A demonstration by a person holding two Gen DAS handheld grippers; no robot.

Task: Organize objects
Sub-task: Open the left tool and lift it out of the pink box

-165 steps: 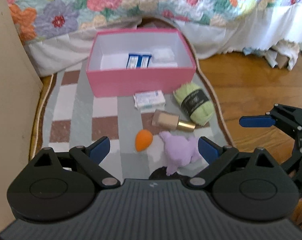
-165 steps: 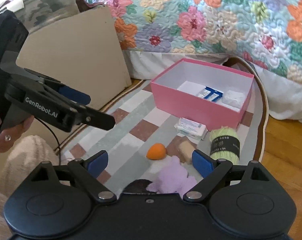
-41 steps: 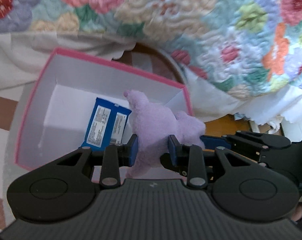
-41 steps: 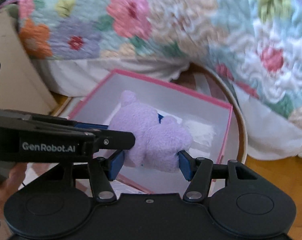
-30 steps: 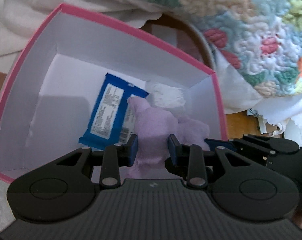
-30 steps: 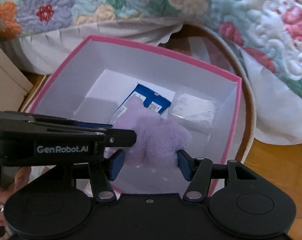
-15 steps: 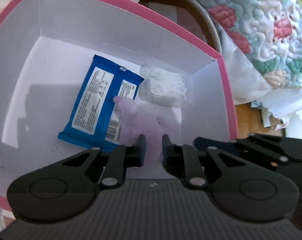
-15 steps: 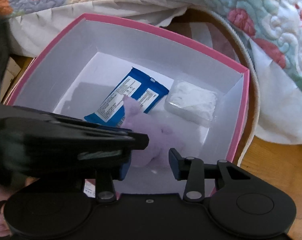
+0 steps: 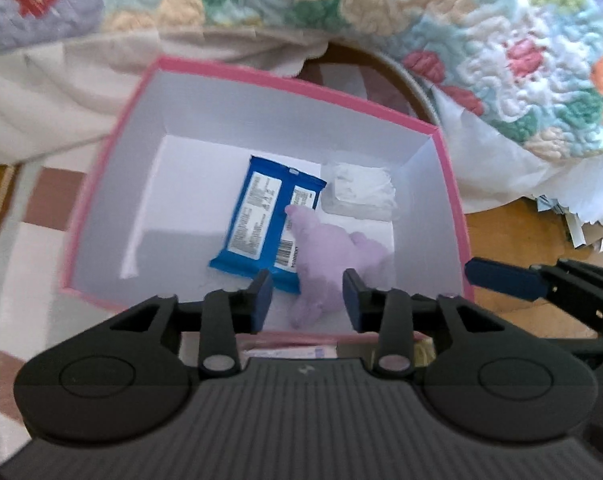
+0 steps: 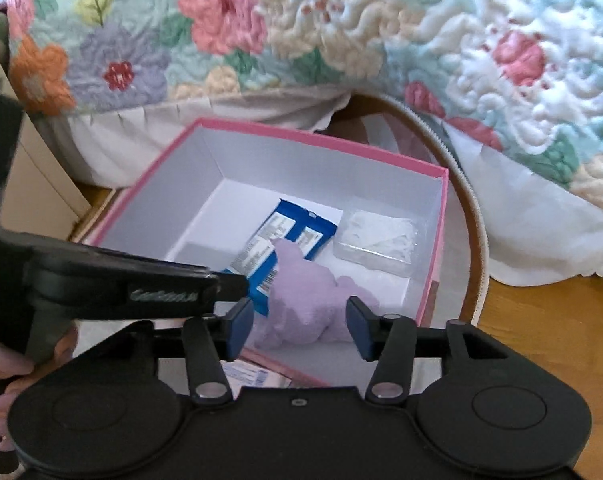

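Note:
The purple plush toy [image 9: 329, 252] lies on the white floor of the pink box [image 9: 285, 80], partly on a blue packet [image 9: 257, 224] and beside a clear white packet [image 9: 359, 192]. My left gripper [image 9: 306, 300] hovers above the plush with its jaws opening and its pads off the toy. The right wrist view shows the same plush [image 10: 301, 292] in the box [image 10: 321, 140], below my right gripper [image 10: 299, 330]. Its jaws are opening too and press on nothing. The left gripper's finger [image 10: 161, 284] crosses that view from the left.
A floral quilt [image 9: 501, 40] and white bed skirt hang behind the box. The box stands on a checked rug [image 9: 33, 240], with wood floor [image 9: 521, 232] to the right. A tan board [image 10: 33, 184] stands at the left. A hand [image 10: 5, 360] holds the left gripper.
Both grippers carried the plush into the box and let it go. Since half a second ago both have risen and pulled back, their jaws now wider, and the plush rests on the box floor.

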